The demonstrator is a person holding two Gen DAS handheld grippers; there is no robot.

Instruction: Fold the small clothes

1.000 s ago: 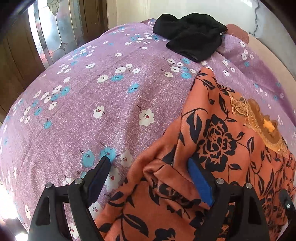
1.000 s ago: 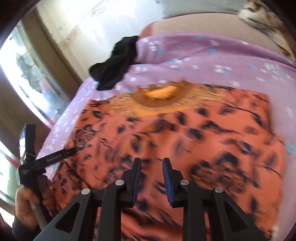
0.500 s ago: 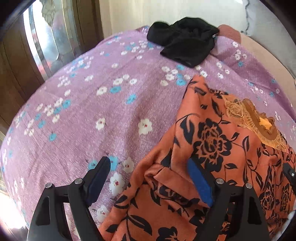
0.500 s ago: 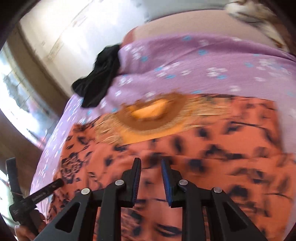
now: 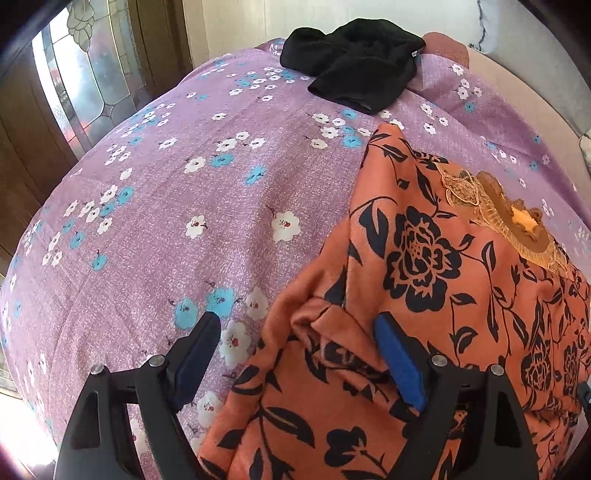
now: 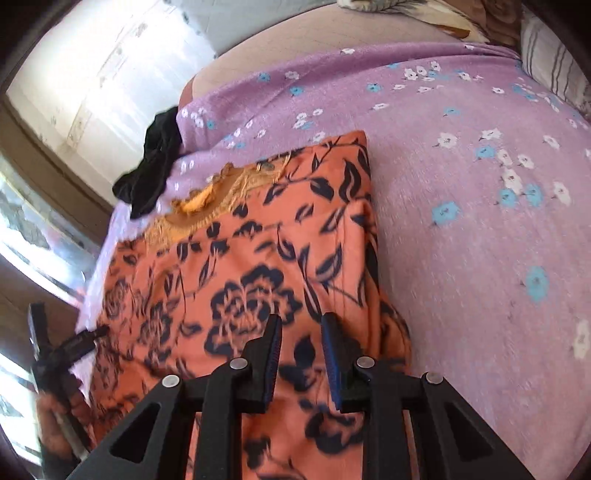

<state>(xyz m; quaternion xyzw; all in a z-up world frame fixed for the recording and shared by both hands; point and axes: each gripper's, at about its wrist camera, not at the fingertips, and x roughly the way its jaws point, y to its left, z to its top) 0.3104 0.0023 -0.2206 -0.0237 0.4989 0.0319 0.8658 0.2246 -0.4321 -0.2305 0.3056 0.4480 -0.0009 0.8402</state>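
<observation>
An orange garment with black flowers point(image 5: 424, 258) lies flat on the purple floral bedsheet point(image 5: 184, 221), its gold embroidered neckline point(image 5: 509, 218) toward the far side. My left gripper point(image 5: 297, 325) is open wide, and its jaws straddle a raised fold at the garment's left edge without pressing it. In the right wrist view the same garment point(image 6: 240, 277) fills the middle. My right gripper point(image 6: 301, 325) hovers over its near right part, jaws narrowly apart with nothing between them. A black garment point(image 5: 354, 62) lies bunched at the far edge of the bed.
A leaded glass door point(image 5: 85, 74) and dark wood frame stand past the bed's left side. A striped pillow point(image 6: 554, 70) and a patterned blanket point(image 6: 424, 14) lie at the far right. Bare purple sheet point(image 6: 480, 221) stretches right of the garment. A hand point(image 6: 55, 417) holds the left gripper.
My right gripper has swept to the right across the orange garment toward its right edge and rolled. The left gripper has stayed over the same fold, still wide.
</observation>
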